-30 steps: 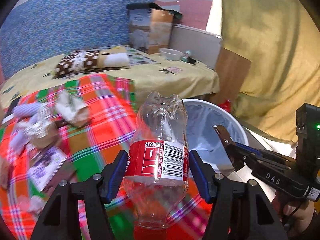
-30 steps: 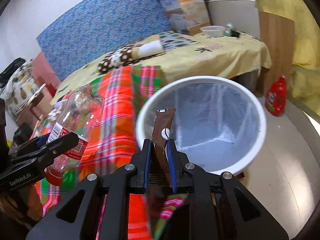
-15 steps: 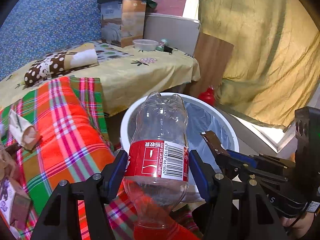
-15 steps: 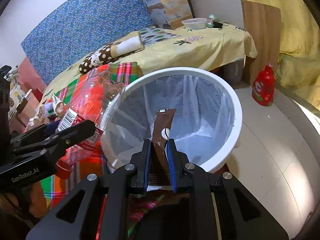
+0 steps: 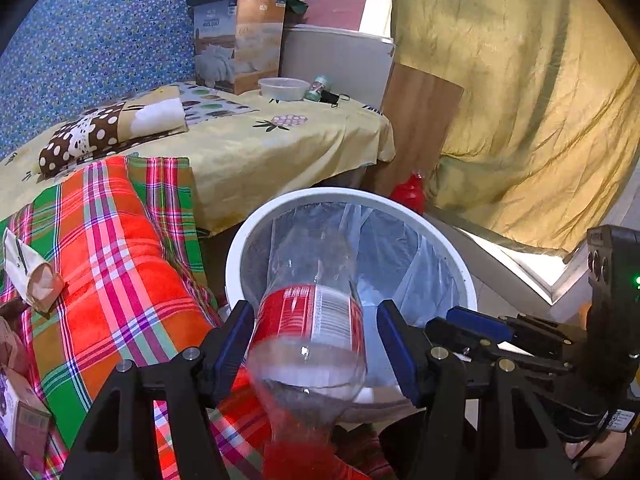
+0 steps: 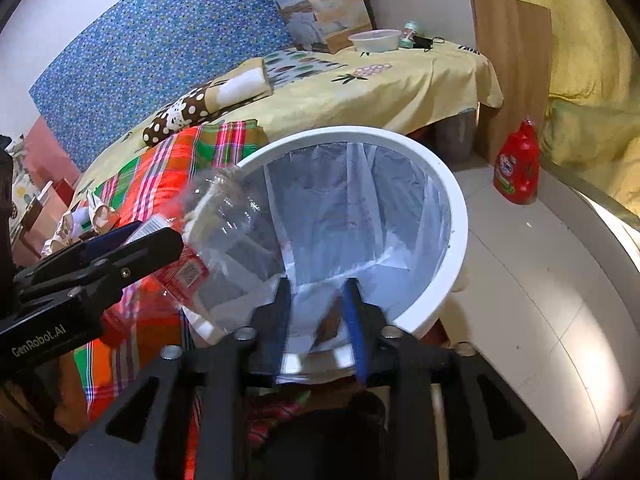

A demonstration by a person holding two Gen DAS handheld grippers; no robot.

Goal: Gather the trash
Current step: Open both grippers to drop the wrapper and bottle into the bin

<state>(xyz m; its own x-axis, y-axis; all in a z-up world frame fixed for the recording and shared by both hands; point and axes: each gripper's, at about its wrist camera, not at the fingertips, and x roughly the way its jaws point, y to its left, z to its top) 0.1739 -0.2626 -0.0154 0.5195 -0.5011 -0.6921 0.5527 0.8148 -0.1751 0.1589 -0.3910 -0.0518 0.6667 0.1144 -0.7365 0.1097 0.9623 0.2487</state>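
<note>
Both grippers are sitting over the white bin (image 5: 236,256) now, which was farther off a second ago, and the brown wrapper that was standing up between the right gripper's (image 6: 318,320) pads is showing only as a brown blur low between them. Its jaws have just been opening and are standing apart, no longer pinching the wrapper (image 6: 329,322). At lower centre of the left view, the left gripper (image 5: 316,340) is standing spread around the clear bottle (image 5: 310,312), blurred, with gaps showing beside its red label, its base pointing into the bin.
</note>
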